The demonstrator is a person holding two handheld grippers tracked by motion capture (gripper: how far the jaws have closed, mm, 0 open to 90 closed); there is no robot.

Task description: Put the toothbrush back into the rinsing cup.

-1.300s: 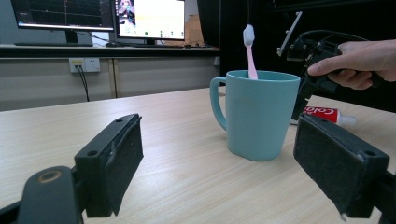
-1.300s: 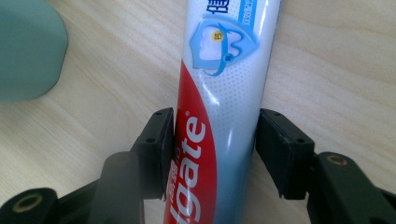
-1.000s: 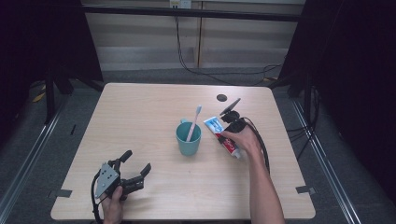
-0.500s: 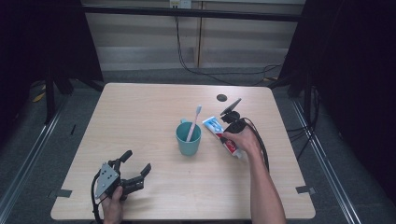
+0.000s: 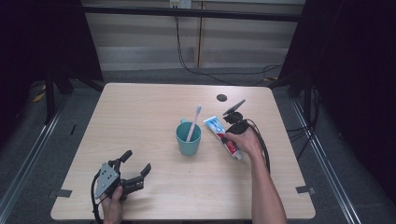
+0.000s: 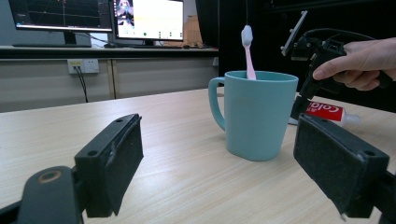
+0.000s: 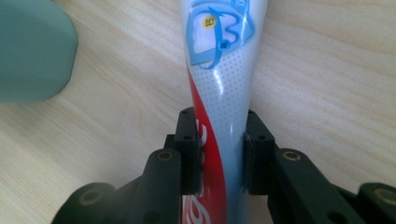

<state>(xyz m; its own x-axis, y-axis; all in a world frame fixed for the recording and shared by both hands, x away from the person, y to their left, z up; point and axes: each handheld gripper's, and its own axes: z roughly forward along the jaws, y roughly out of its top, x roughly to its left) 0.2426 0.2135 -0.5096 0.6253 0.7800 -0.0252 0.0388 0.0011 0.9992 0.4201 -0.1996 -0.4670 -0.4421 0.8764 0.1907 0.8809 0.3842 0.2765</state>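
The right gripper (image 7: pixel 219 154) is squeezing a soft plastic toothpaste tube (image 7: pixel 219 93) that is white, red and blue. Its two black jaws have just been closing, and now one pad presses on each side of the tube, near the red end. The tube lies flat on the pale wooden table (image 5: pixel 154 107), and its wide blue end sticks out past the jaw tips. In the high view the person's right hand (image 5: pixel 245 140) holds this gripper (image 5: pixel 227 138) low over the tube (image 5: pixel 223 135).

Just beside the right gripper, toward the middle of the table, stands a teal plastic mug (image 5: pixel 188 138) with a handle. A pink toothbrush (image 5: pixel 193 122) stands tilted inside it, brush end up.

The left gripper (image 5: pixel 135 165) is well apart from the tube, near the front edge of the table, in the person's left hand (image 5: pixel 113 205). Its jaws are spread wide with nothing between them. In the left gripper view, the mug (image 6: pixel 254 114) stands straight ahead of those jaws, and the tube (image 6: pixel 327 112) lies behind the mug.
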